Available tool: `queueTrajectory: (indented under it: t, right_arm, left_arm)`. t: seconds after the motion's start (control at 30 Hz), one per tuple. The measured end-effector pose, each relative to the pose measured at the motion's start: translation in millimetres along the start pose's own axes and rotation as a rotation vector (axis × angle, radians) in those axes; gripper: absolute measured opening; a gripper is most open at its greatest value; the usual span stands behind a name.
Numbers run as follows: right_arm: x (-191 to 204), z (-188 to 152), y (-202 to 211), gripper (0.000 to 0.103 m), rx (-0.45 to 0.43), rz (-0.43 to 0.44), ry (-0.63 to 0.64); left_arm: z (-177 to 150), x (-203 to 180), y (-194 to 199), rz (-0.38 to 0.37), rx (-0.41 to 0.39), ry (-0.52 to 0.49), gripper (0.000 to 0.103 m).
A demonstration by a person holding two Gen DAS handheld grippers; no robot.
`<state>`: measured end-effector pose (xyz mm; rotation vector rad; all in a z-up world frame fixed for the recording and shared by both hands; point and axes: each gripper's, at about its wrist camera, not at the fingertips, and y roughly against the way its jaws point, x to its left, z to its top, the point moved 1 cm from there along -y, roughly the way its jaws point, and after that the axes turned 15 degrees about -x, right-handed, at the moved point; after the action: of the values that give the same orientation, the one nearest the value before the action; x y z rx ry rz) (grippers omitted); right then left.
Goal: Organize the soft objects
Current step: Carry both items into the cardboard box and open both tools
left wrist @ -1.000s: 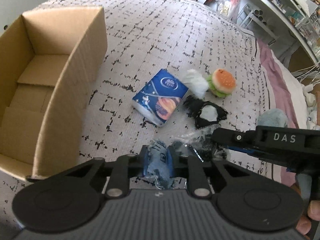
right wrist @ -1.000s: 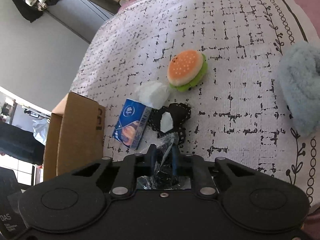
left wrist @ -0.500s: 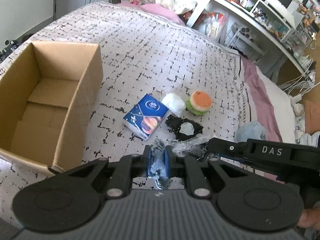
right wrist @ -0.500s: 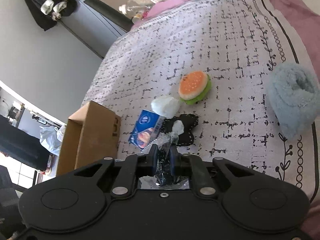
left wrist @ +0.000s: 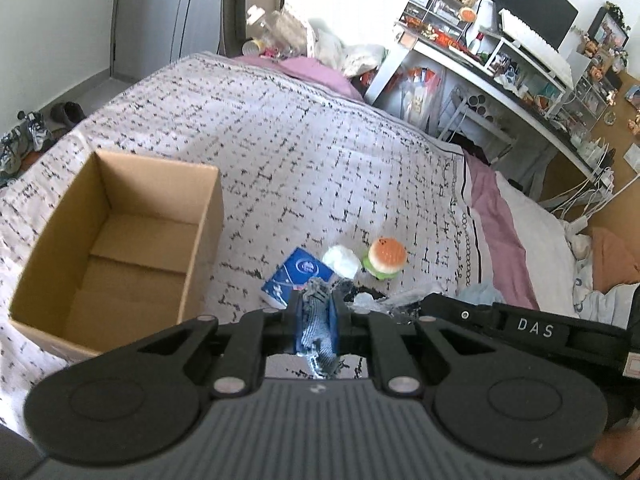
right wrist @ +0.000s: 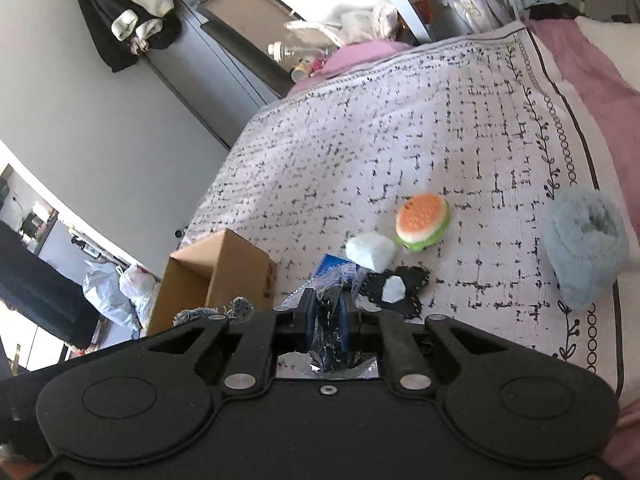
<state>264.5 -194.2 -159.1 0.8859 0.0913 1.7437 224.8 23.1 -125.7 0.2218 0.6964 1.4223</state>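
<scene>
My left gripper (left wrist: 316,312) is shut on a frayed blue denim cloth (left wrist: 316,332), held above the bed. My right gripper (right wrist: 328,308) is shut on a crinkly clear plastic bag with dark contents (right wrist: 330,336), also lifted. On the patterned bedspread lie a blue tissue pack (left wrist: 294,280), a white soft lump (left wrist: 340,261), a burger plush (left wrist: 386,258) and a black lace piece with a white middle (right wrist: 396,290). A fluffy light blue item (right wrist: 584,248) lies at the right. An open cardboard box (left wrist: 116,248) stands to the left, nothing visible inside.
The bedspread (left wrist: 300,152) stretches far ahead. A cluttered white desk with shelves (left wrist: 500,52) stands behind the bed on the right. Shoes (left wrist: 24,140) lie on the floor at left. Pink bedding (right wrist: 592,60) borders the right side.
Both grippers have risen and pulled back from the bed with their cloth and bag. The objects on the bedspread look smaller and more of the room shows.
</scene>
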Motion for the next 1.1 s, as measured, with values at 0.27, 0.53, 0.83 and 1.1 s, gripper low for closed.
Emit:
queueTrajectory:
  t: [0.27, 0.53, 0.83, 1.1]
  right_arm:
    - [32.7, 4.0, 1.9, 0.012, -0.039, -0.036, 0.019]
    - [72.0, 3.4, -2.7, 0.012, -0.081, -0.048, 0.066]
    - [117.3, -7.0, -19.3, 0.012, -0.075, 0.006, 0.075]
    - [144.4, -18.8, -37.2, 0.012, -0.045, 0.030, 0.077]
  left_arm:
    - [16.1, 15.7, 11.1, 0.012, -0.027, -0.002, 0.012]
    - [30.9, 45.4, 19.8, 0.038, -0.054, 0.015, 0.012]
    - [45.7, 89.0, 29.2, 0.086, -0.082, 0.035, 0.012]
    - [39.9, 125.6, 24.4, 0.128, -0.057, 0.073, 0.012]
